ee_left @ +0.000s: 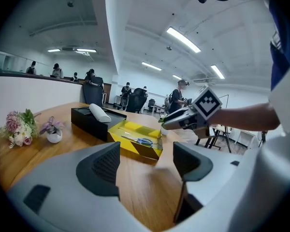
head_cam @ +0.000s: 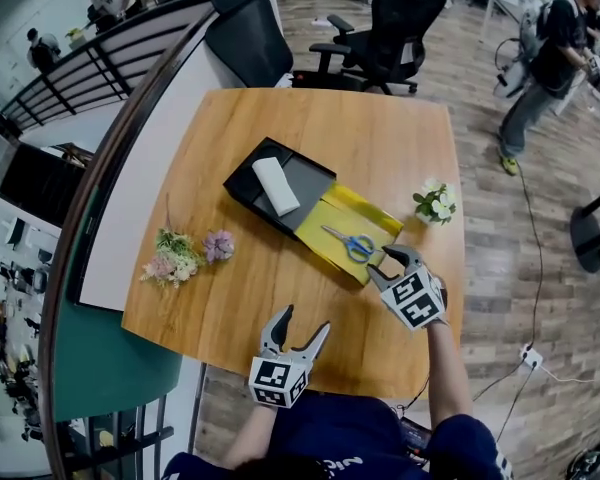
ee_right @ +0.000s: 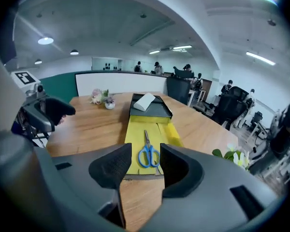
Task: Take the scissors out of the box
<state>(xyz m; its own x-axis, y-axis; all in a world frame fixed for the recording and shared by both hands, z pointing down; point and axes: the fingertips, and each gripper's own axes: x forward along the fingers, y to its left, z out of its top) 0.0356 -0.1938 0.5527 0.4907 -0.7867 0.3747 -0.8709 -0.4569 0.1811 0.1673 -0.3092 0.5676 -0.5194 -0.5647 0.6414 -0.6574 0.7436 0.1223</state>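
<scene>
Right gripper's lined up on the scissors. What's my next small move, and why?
Probably ease the right gripper forward and down around the blue handles of the scissors: its jaws stand apart with nothing between the pads yet, and they lie flat in the yellow tray just ahead, handles nearest.

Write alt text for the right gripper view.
The right gripper, jaws open, frames blue-handled scissors lying flat in a yellow tray on a wooden table, not yet touching them. Beyond the tray sits a black box holding a white roll.
</scene>
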